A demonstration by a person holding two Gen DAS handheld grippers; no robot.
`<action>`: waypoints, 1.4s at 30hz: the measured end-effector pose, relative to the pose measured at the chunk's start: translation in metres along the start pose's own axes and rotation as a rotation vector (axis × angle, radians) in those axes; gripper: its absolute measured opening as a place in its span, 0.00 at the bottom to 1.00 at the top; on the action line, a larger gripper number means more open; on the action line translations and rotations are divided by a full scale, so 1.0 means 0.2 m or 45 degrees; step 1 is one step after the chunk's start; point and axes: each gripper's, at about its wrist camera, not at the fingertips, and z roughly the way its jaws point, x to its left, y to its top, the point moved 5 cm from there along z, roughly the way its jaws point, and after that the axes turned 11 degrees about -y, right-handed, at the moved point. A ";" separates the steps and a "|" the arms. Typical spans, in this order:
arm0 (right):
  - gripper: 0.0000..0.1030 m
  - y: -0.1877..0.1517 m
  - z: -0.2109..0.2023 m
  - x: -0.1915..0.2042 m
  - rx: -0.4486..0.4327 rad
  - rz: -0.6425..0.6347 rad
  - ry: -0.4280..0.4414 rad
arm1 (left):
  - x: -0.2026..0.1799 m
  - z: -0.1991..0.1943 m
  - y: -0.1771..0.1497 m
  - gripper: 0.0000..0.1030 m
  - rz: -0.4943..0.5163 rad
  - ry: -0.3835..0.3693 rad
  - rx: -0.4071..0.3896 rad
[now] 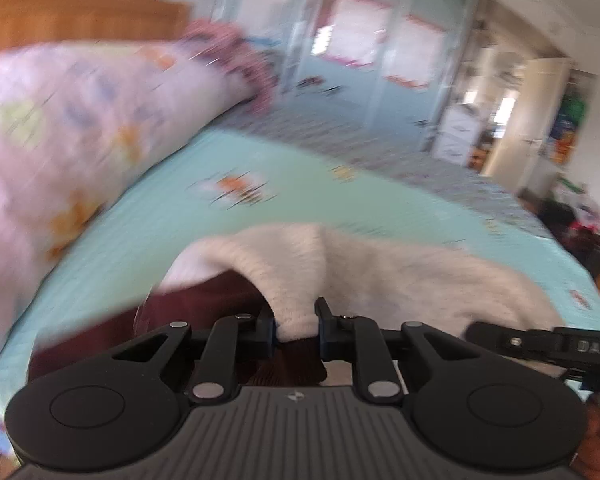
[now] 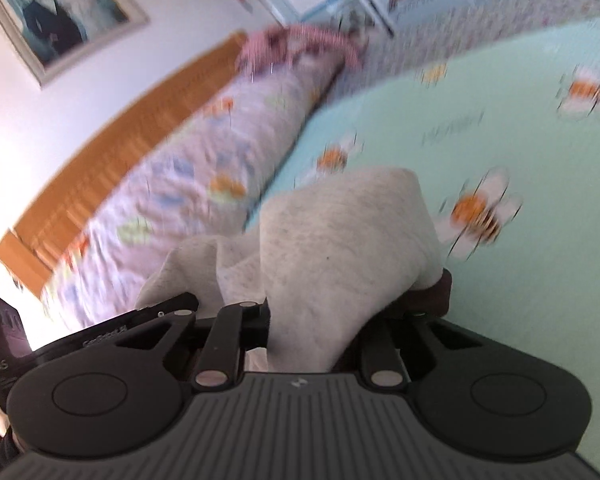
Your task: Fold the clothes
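Left wrist view: the left tool is closed on a fold of a cream garment with maroon lining, lifted above the bed; a quilt lies beside.

Right wrist view: the right tool grips the garment, its right finger hidden under cloth.

Left wrist view: looks forward over the left claw, low and close above the bed, toward the wardrobe. Right wrist view: rolled sideways, looks over the right claw toward the headboard. Both share the bed, quilt, wardrobe and white garment; each sees the other claw at its edge.
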 end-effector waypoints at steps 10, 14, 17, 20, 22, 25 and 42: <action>0.18 0.40 -0.68 -0.38 -0.392 0.074 -0.084 | -0.80 0.12 0.26 0.18 0.209 -0.269 -0.012; 0.18 0.55 -0.96 -0.54 -0.560 0.095 -0.122 | -1.16 0.15 0.44 0.18 0.324 -0.384 -0.085; 0.18 0.69 -1.18 -0.61 -0.693 0.076 -0.141 | -1.40 0.19 0.57 0.18 0.415 -0.416 -0.117; 0.18 0.81 -1.34 -0.68 -0.807 0.052 -0.177 | -1.56 0.22 0.63 0.19 0.436 -0.478 -0.153; 0.18 0.83 -1.42 -0.75 -0.865 0.049 -0.217 | -1.59 0.26 0.58 0.26 0.429 -0.481 -0.137; 0.18 0.78 -1.43 -0.93 -0.820 0.121 -0.256 | -1.55 0.38 0.42 0.27 0.388 -0.463 -0.043; 0.19 0.19 -0.70 -1.30 -0.267 0.295 -0.436 | -0.74 0.61 -0.66 0.46 -0.008 -0.199 0.547</action>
